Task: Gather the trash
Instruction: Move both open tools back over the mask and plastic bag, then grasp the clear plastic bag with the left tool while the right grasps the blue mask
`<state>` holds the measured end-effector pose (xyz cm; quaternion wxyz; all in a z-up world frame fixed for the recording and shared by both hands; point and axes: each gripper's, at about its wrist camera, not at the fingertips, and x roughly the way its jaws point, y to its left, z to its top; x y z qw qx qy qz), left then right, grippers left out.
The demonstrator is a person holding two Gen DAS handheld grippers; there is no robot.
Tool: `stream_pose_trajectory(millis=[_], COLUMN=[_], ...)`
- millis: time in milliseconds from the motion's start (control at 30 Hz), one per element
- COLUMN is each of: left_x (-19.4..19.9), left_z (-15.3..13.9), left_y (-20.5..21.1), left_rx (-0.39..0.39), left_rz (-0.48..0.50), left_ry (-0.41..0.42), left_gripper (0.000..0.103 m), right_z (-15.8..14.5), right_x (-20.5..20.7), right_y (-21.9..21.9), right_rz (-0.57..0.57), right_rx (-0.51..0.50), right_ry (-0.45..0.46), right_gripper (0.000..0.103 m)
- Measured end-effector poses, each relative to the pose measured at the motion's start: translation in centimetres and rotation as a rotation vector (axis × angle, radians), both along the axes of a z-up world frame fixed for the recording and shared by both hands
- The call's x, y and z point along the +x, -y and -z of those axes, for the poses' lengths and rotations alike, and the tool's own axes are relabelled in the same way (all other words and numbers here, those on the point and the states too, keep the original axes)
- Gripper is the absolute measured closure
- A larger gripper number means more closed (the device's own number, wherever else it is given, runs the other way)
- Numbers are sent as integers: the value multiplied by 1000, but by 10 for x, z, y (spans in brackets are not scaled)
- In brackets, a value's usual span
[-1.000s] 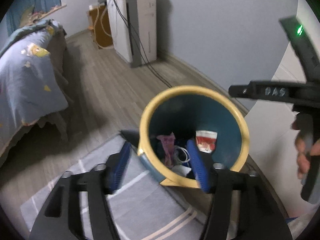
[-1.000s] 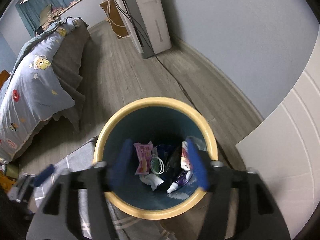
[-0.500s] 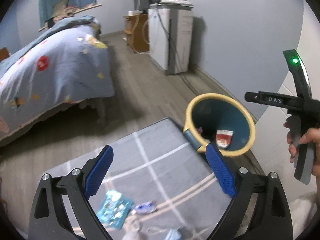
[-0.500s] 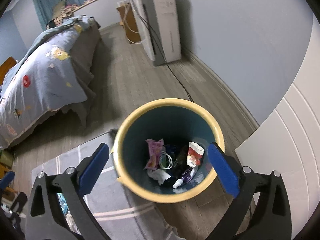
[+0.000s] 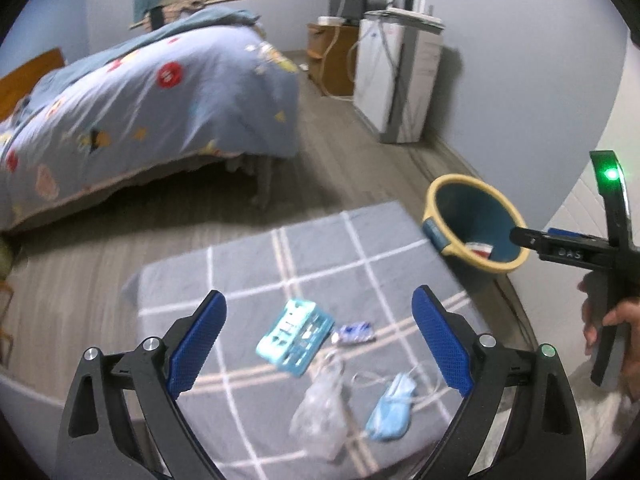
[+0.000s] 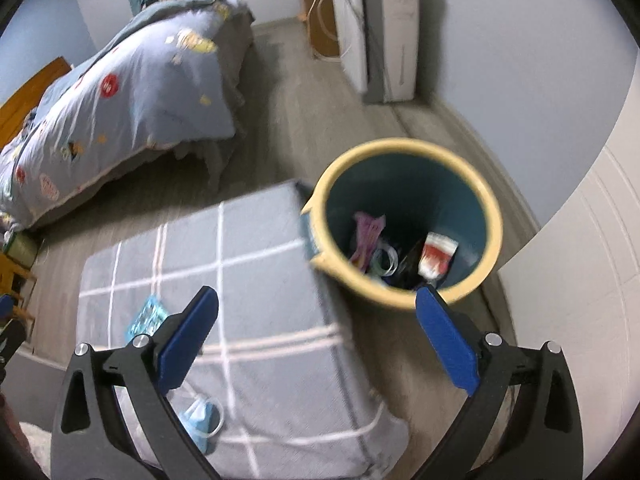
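Both tongs, left gripper (image 5: 319, 344) and right gripper (image 6: 316, 340), gape fully, empty. Litter beside the yellow-rimmed teal plastic bin (image 5: 438, 192): teal blister pack (image 5: 294, 334), blue face mask (image 5: 390, 406). Best approach: descend vertically, straddle one item.

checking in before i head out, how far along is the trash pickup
Partly done. The bin beside the rug already holds several wrappers, including a pink wrapper and a red and white packet. Nothing is in hand: the left gripper and right gripper are both open and empty. Still on the rug: a teal box, a small blue wrapper, a clear plastic bag and a blue face mask.
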<state>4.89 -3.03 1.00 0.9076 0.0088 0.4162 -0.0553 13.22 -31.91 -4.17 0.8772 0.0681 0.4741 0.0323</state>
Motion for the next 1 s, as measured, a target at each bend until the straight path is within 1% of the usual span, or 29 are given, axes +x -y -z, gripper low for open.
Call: stream_pose_trajectory(millis=[133,200,267,367,467,533,600,667,800,867,900,1000], left_x=[-20,-27,-30,-35,-39,-41,-41,-40,-36,-34,-33,-31], left_z=[20,30,38,49,65,76,85,91,105,112,118,132], left_y=[-22,-30,-35,-38,-34,-29,-25,-23,-18,-14,-10,0], left_rx=[-12,2,-9,4,28,80,100,102,88,73,66,80], left_rz=[-52,-64,-66,-75,-56,-41,-30,-26,-29,-22,-1,31], left_ry=[-30,-47,-74,-85,-132,-156,-179,-186,-216,-235,-252,-286], left_gripper=[10,10,10,10,10,10,10,10,10,12,13,18], right_z=[15,23,26,29,37,44,49,53,57,58,58,61], right_x=[-19,-24,-27,-32,-35,-33,-33,-34,-32,-33,-34,-32], right_y=[-28,-40,-50,-63,-72,-74,-77,-79,-83,-85,-86,-90], right_rz=[-46,-71,-87,-109,-130,-130,-118,-116,-115,-116,-115,-124], right_rx=[28,23,20,-6,5,4,-7,2,-20,-19,-15,-19], right_ry=[-49,-75,-85,-93,-126,-152,-169,-184,-193,-192,-195,-199], right_gripper=[6,6,6,6,6,6,6,6,6,6,6,6])
